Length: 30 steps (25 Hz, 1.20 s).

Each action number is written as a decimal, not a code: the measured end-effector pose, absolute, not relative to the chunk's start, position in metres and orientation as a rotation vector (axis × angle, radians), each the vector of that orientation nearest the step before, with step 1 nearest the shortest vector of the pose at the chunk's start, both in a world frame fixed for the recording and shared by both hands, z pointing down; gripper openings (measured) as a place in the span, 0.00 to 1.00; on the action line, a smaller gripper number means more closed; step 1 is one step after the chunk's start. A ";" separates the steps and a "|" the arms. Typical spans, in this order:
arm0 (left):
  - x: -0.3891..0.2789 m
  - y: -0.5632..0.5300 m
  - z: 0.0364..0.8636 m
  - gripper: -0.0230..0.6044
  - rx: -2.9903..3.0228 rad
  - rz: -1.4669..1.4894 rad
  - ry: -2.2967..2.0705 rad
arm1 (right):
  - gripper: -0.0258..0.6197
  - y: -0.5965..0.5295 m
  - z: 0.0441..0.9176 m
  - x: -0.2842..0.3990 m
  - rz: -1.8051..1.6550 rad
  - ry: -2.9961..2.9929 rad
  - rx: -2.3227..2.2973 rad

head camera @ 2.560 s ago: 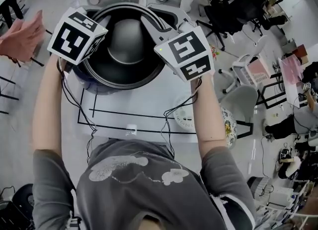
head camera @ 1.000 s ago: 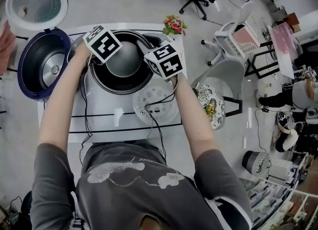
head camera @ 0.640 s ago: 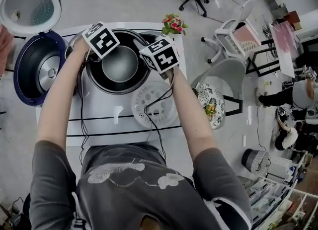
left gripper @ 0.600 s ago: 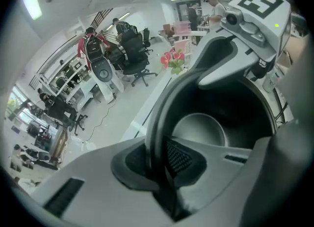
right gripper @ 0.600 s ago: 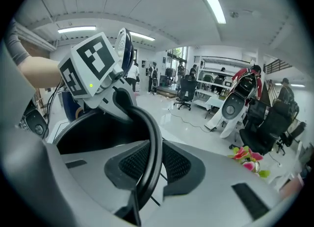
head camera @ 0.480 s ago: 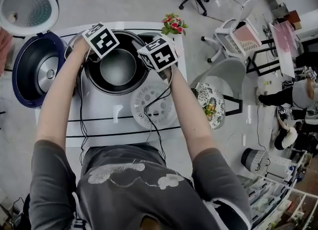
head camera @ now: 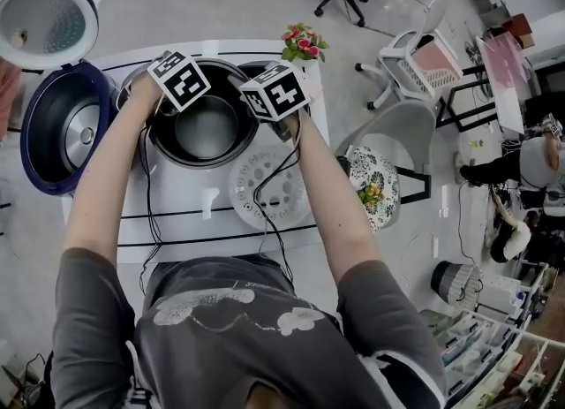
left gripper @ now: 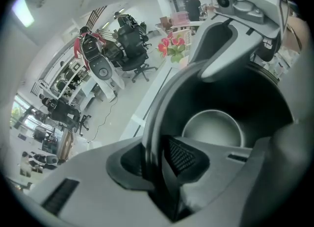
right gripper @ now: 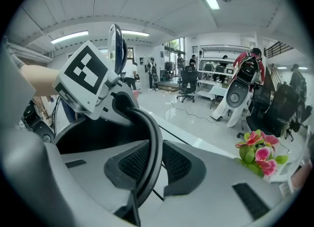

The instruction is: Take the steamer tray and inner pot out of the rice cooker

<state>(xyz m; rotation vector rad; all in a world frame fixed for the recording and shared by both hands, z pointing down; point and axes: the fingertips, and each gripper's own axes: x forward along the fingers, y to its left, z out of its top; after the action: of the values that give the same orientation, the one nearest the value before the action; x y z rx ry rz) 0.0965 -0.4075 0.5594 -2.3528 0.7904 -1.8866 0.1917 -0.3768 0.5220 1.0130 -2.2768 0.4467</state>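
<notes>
The dark inner pot (head camera: 190,158) with a grey bottom stands upright on the white table, right of the open rice cooker (head camera: 62,133). My left gripper (head camera: 157,105) is at the pot's left rim. Its jaws are opening, with the rim (left gripper: 152,123) between the pads and a thin gap beside the right pad (left gripper: 186,155). My right gripper (head camera: 258,116) is shut on the pot's right rim (right gripper: 153,138). The white perforated steamer tray (head camera: 269,191) lies flat on the table in front of the pot.
The cooker's lid (head camera: 44,18) stands open at the far left. A pot of pink flowers (head camera: 302,42) stands at the table's back right corner. Cables hang from both grippers over the tray. Grey chairs (head camera: 402,138) stand right of the table.
Both grippers carried the inner pot from above the cooker to the right and lowered it onto the table. Over the last half second they barely move.
</notes>
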 end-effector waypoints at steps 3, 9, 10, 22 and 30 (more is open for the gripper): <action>0.099 -0.410 0.557 0.22 -2.339 -1.876 0.826 | 0.21 -0.376 0.518 0.192 0.447 -2.303 1.018; 0.095 -0.409 0.538 0.54 -2.326 -1.804 0.940 | 0.43 -0.360 0.498 0.200 0.436 -2.352 1.074; 0.093 -0.408 0.530 0.55 -2.330 -1.781 0.964 | 0.43 -0.357 0.491 0.204 0.422 -2.364 1.095; 0.083 -0.352 0.375 0.57 -2.438 -0.994 1.324 | 0.43 -0.298 0.371 0.230 0.170 -2.697 1.448; 0.073 -0.297 0.347 0.28 -2.592 -0.540 1.528 | 0.24 -0.269 0.354 0.217 0.158 -2.794 1.518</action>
<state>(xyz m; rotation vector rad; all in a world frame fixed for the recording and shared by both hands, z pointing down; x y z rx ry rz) 0.0733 -0.2973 0.3469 -2.5916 1.5279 -0.5401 0.2167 -0.2689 0.3538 1.5182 -2.7942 0.1585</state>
